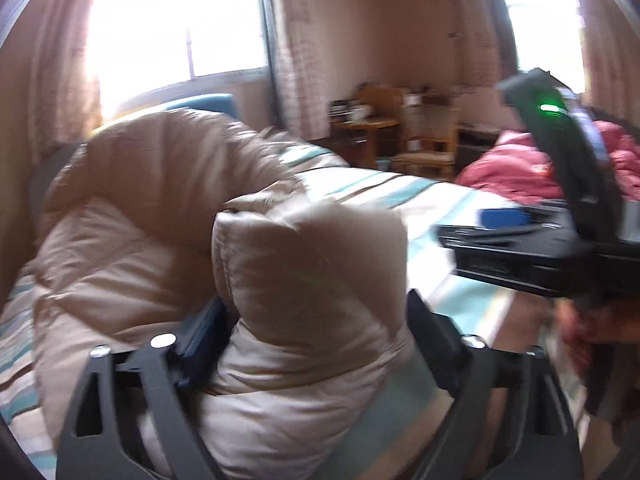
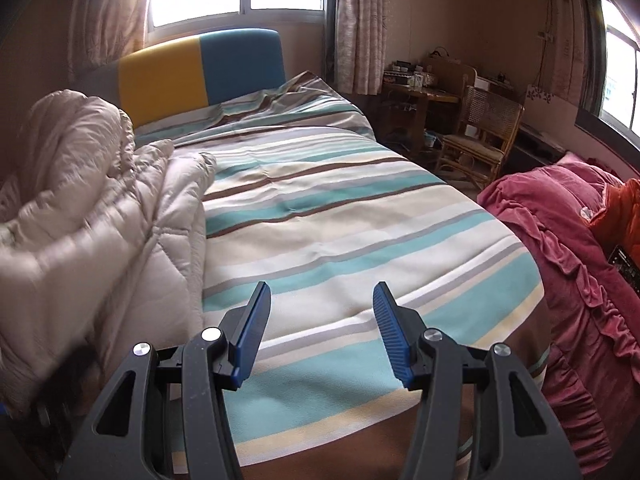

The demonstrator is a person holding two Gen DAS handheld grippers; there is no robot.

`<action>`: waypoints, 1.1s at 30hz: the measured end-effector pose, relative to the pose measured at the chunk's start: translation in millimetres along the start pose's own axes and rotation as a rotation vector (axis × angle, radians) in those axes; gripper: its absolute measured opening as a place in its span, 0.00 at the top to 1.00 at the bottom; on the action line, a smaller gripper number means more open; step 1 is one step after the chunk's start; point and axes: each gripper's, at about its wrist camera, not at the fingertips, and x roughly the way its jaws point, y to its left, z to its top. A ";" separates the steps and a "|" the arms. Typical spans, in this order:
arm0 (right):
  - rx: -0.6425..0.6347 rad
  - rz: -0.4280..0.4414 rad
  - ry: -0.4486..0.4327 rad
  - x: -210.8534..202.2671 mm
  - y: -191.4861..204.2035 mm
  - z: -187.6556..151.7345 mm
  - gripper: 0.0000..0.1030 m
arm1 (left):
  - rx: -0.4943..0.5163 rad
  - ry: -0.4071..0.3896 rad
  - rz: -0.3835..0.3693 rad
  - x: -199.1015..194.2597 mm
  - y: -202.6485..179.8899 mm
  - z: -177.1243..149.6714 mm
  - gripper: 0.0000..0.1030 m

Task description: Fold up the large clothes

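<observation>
A bed (image 2: 360, 216) dressed in a teal, cream and brown striped woven cover fills a curtained bedroom. A puffy beige quilted down coat (image 1: 132, 240) lies heaped along its left side, one padded fold bulging between the spread jaws of the left gripper (image 1: 312, 320). The right gripper (image 2: 322, 328) hangs half open and empty over the stripes, beside a crumpled pink ruffled bedspread (image 2: 560, 240).

Both units are showing matte black, triangulated frames with cut-out windows. The right gripper (image 2: 322, 320) is carrying ribbed blue pads (image 2: 389, 330) and round silver pivot screws (image 2: 211, 335). The left gripper (image 1: 316, 340) is carrying matching silver screws (image 1: 163, 340). A green indicator light (image 1: 549, 108) is glowing on the right unit's black housing.
</observation>
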 end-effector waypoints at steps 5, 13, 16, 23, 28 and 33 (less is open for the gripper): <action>0.012 0.079 -0.025 -8.3 7.7 6.6 0.48 | -0.087 -0.025 -0.104 -13.7 18.0 -2.8 0.15; -0.005 0.132 -0.069 -20.9 22.5 17.6 0.48 | -0.324 -0.145 -0.228 -78.4 54.0 -14.6 0.21; 0.013 0.164 -0.088 -25.2 25.1 24.8 0.48 | -0.469 -0.185 -0.050 -95.8 92.8 -25.6 0.21; -0.009 0.474 -0.172 -63.6 45.7 44.9 0.50 | -0.860 -0.100 0.424 -99.6 197.5 -75.6 0.22; -0.087 0.592 -0.010 -43.8 73.1 41.4 0.73 | -0.784 0.043 0.340 -51.5 200.3 -71.0 0.37; -0.017 0.538 0.114 -11.8 41.2 23.2 0.81 | -0.666 0.054 0.301 -23.9 168.2 -32.8 0.48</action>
